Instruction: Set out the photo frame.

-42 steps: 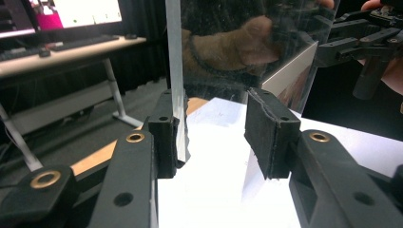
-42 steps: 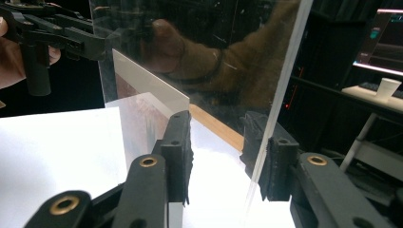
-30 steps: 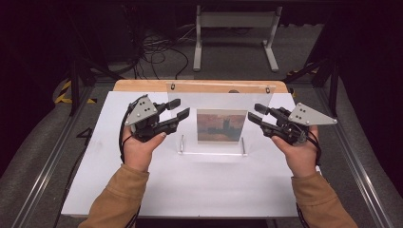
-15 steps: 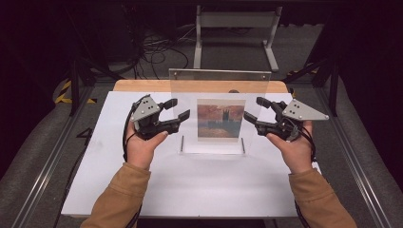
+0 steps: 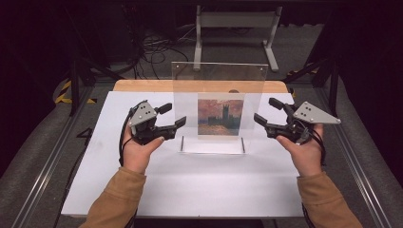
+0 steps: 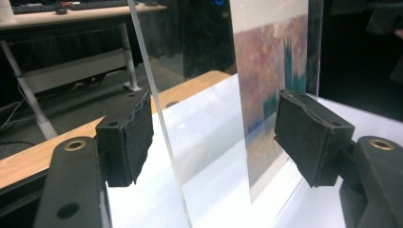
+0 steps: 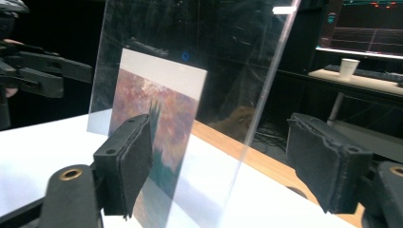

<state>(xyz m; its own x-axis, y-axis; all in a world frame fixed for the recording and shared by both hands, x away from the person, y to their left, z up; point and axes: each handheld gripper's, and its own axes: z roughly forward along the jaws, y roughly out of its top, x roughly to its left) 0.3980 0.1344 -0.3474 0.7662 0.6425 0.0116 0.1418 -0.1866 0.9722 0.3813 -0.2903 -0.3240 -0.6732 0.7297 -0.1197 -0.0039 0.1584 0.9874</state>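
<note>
white tabletop (image 5: 190, 190) under me, dark room behind, a wooden strip (image 5: 142, 86) along the far edge. dead centre stands the clear acrylic frame (image 5: 218, 78), upright in its low base (image 5: 212, 146), with the sunset print (image 5: 220, 117) sandwiched in the lower middle. i've got my left gripper (image 5: 174, 115) at the panel's left edge and my right gripper (image 5: 266, 110) at its right edge, and both sets of jaws have just been opening. left gripper view: the panel edge (image 6: 159, 123) runs up between the two pads (image 6: 135, 135) with a gap either side, nothing pinching. right gripper view tells the same story, the clear edge (image 7: 259, 114) standing free between the pads (image 7: 138, 159). so both claws are released, nothing held.

my read: the placing is done. the frame sits on the table on its own, looking square and stable, though through that glare i can't quite swear the base is seated flat. what's left, i'd say, is just backing both grippers out sideways without clipping the panel edges, since it would tip easily if nudged.
</note>
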